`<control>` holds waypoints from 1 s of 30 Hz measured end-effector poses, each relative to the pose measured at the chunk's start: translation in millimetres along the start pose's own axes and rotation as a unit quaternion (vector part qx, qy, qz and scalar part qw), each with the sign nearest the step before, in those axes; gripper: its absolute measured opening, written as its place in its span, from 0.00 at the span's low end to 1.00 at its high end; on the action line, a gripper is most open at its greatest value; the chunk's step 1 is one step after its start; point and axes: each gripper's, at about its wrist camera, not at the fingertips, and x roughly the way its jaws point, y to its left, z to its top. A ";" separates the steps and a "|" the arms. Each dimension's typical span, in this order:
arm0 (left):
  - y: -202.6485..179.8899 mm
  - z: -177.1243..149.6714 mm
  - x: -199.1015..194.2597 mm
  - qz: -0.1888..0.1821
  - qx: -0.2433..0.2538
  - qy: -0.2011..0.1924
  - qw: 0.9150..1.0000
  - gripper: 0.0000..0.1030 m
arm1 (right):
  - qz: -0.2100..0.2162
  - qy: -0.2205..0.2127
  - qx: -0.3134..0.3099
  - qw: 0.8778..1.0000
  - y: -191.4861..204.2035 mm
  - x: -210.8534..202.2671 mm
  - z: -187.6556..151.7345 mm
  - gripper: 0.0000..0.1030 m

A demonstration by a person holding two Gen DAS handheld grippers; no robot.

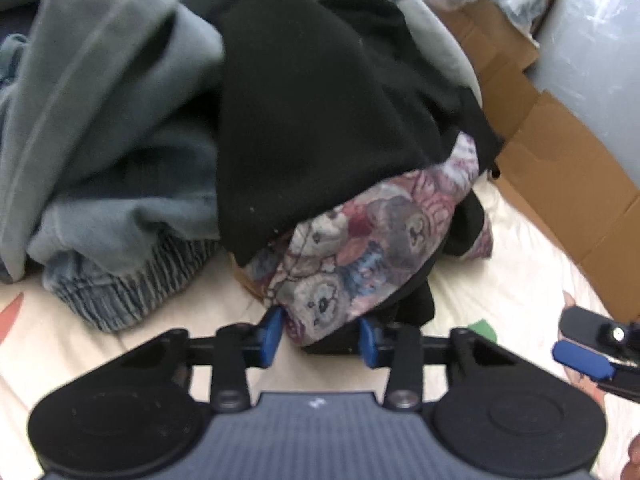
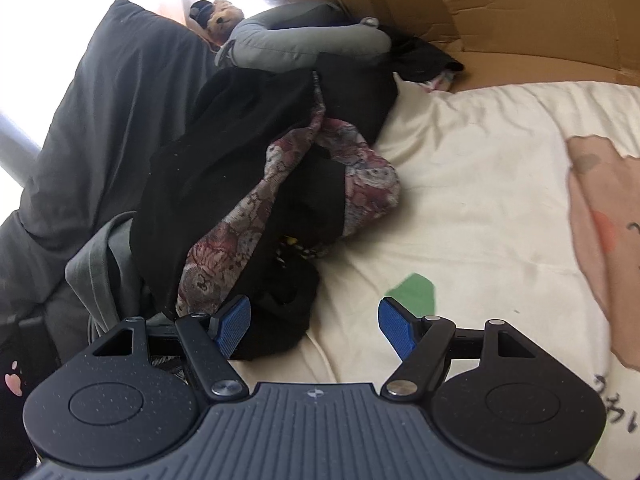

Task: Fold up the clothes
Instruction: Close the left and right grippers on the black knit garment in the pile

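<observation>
Left gripper (image 1: 320, 334) is down at the near edge of the clothes pile. Blue pads sit on either side of a fold of the floral garment (image 1: 360, 248), with black fabric bunched under it. Pads look to be touching the cloth on both sides, so I read it as pinching that floral fold; blur at the tips keeps me from being fully sure how hard.

Right gripper (image 2: 314, 326) has its fingers spread wide, nothing between them. Left pad (image 2: 232, 326) hangs just over the black garment's (image 2: 224, 152) near end, right pad (image 2: 394, 328) over the bare cream bedsheet (image 2: 480, 184), near a green patch (image 2: 414, 290) printed on it. No contact that I can see.

Pile layout: black garment draped over the top and middle, floral one poking out below and threaded through it. Grey-blue sweatshirt (image 1: 108, 120) heaped on the left of the pile in the left wrist view, ribbed hem toward me. Dark grey pillow (image 2: 104, 128) behind the pile, a grey neck pillow (image 2: 304, 42) and a plush toy (image 2: 222, 16) further back. Flattened cardboard (image 1: 552, 168) runs along the far side of the bed.

Right gripper tip shows at the right edge of the left wrist view, well apart from the pile.
</observation>
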 end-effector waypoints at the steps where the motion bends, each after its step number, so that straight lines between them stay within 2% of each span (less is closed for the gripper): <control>1: 2.8 0.1 -3.3 -0.002 -0.004 -0.005 1.000 0.29 | 0.004 0.000 0.002 1.000 0.6 2.4 1.6 0.72; 6: 16.8 2.8 -21.4 -0.008 -0.023 -0.039 0.999 0.13 | 0.031 0.002 -0.001 1.000 11.2 18.5 11.9 0.74; 9: 26.4 8.3 -28.4 -0.001 -0.030 -0.054 0.998 0.10 | 0.043 0.004 0.005 0.999 16.7 28.9 18.4 0.76; 14: 41.1 16.6 -32.0 0.012 -0.045 -0.069 0.997 0.08 | 0.060 0.004 0.033 0.998 19.8 49.3 33.1 0.76; 21: 58.4 22.6 -45.1 0.050 -0.051 -0.096 0.993 0.07 | 0.074 -0.010 0.077 0.994 17.1 75.9 54.5 0.76; 30: 63.5 22.8 -34.6 0.065 -0.059 -0.098 0.991 0.07 | 0.109 -0.005 0.127 0.986 12.3 114.7 62.2 0.75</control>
